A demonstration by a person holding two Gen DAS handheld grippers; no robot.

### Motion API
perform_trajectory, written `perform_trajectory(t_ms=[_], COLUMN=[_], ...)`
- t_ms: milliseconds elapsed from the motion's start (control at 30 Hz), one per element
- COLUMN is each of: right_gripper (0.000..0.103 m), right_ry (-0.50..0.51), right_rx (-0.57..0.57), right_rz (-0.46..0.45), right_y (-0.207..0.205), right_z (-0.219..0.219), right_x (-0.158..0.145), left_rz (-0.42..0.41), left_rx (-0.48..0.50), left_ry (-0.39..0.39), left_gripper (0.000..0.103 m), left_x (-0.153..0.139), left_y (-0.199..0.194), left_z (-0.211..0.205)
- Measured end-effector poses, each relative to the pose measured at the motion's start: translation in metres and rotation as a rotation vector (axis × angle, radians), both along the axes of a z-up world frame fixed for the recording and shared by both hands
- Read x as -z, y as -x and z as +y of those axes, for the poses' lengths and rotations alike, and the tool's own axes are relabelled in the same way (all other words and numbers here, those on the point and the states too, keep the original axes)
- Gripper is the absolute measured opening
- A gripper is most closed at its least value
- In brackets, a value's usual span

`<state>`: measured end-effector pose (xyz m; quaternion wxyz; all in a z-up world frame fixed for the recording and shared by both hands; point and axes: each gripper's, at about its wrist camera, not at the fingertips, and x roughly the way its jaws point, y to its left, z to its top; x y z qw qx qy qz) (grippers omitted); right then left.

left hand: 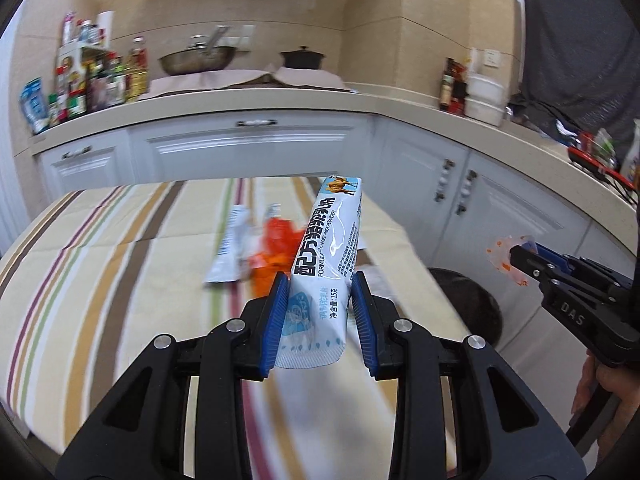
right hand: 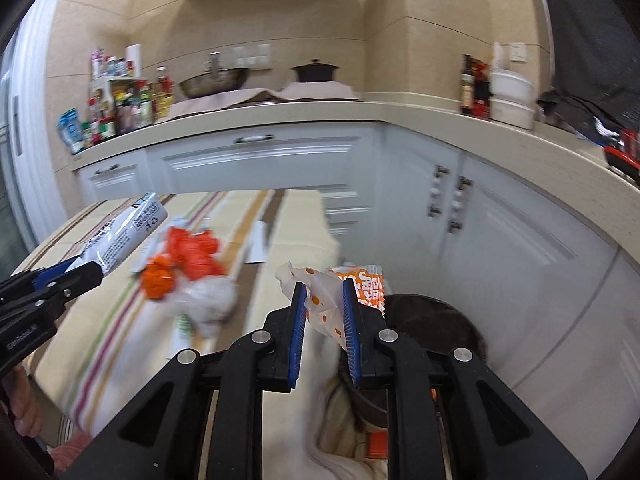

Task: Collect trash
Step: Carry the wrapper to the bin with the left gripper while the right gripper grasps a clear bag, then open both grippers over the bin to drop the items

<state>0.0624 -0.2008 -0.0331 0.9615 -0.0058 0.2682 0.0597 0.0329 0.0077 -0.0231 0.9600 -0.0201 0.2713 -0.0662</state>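
surface (left hand: pixel 100 248): we see a striped cloth over it, with loose wrappers left in the middle.
bin (left hand: pixel 472 300): dark and round, on the floor just past the surface's right edge; we judge it the drop point.
left tool (left hand: pixel 320 312): pinching a camel-milk sachet (left hand: pixel 332 236) at its lower end, long axis pointing away from us, over the surface; the bin lies to its right.
right tool (right hand: pixel 323 312): pressed together on a spotted wrapper (right hand: pixel 320 300), hanging at the bin's (right hand: pixel 432 312) near rim, so we judge this hand the nearer of the 2.
orange wrappers (right hand: pixel 188 260): crumpled on the surface, left of the right tool.
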Motion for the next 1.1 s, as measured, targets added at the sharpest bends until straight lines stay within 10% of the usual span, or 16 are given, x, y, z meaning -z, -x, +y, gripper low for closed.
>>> perform_trajectory(t_ms=[667, 767, 1100], right_gripper=[0.026, 0.044, 0.046], right_ry=[-0.078, -0.111, -0.133], right_rx=[0.168, 0.201, 0.226], right_rz=[0.033, 0.052, 0.08], right_y=[-0.056, -0.073, -0.057], right_z=[-0.121, -0.136, -0.138], right_x=[0.044, 0.058, 0.067], left_rz=[0.125, 0.147, 0.154], left_rx=[0.202, 0.205, 0.174], left_ry=[-0.094, -0.106, -0.073], left_gripper=[0.033, 0.055, 0.06], left_x=[0.036, 0.043, 0.039], left_y=[-0.092, -0.105, -0.102], left_z=[-0.184, -0.197, -0.179])
